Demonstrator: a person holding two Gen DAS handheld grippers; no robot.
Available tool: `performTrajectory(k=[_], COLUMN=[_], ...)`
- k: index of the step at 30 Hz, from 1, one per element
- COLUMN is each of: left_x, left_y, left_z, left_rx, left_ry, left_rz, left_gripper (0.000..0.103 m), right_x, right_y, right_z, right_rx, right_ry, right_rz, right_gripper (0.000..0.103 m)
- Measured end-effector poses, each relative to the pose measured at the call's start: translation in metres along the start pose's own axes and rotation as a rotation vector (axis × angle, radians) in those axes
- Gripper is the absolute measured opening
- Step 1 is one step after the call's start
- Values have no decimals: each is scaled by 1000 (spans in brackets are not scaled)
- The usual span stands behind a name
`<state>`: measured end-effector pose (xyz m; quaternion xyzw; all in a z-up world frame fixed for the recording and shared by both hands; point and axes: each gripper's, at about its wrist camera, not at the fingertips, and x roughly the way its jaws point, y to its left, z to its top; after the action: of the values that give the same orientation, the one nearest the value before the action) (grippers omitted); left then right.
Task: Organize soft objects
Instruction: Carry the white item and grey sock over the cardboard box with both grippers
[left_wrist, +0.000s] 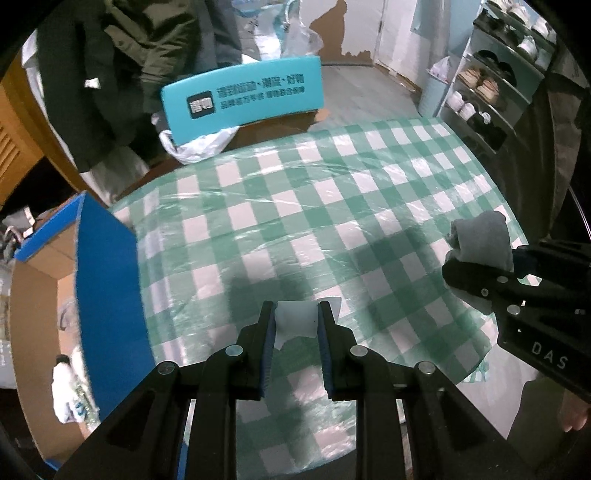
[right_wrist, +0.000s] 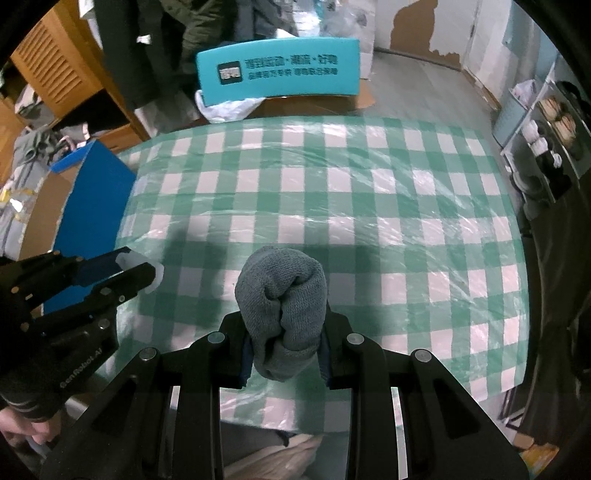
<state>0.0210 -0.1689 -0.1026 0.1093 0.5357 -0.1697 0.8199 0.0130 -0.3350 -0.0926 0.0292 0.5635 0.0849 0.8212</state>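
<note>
My left gripper (left_wrist: 295, 314) is shut on a small white soft piece (left_wrist: 297, 321) and holds it over the green checked tablecloth (left_wrist: 295, 206) near the front edge. In the right wrist view the left gripper (right_wrist: 147, 273) shows at the left with the white piece (right_wrist: 138, 264) between its fingers. My right gripper (right_wrist: 284, 325) is shut on a rolled grey sock (right_wrist: 282, 310) above the table. In the left wrist view the right gripper (left_wrist: 476, 262) and the grey sock (left_wrist: 480, 240) are at the right edge of the table.
A blue cardboard box (left_wrist: 107, 288) with open flaps stands at the table's left edge, also seen in the right wrist view (right_wrist: 96, 192). A teal chair back (left_wrist: 243, 96) stands beyond the far edge. A shoe rack (left_wrist: 491, 85) is at the right. A dark coat (left_wrist: 110, 74) hangs at back left.
</note>
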Motion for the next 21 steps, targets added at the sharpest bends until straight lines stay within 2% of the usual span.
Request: performTrajectory(k=[21], left_x=[-56], left_y=[59], left_z=[-19], left_rx=[-90], left_ry=[-75], left_rz=[49], left_gripper=[22], right_x=[-23], right_y=[79], right_z=[11], right_rx=[-136], right_ry=[-50], right_rz=[58], right_gripper=[26])
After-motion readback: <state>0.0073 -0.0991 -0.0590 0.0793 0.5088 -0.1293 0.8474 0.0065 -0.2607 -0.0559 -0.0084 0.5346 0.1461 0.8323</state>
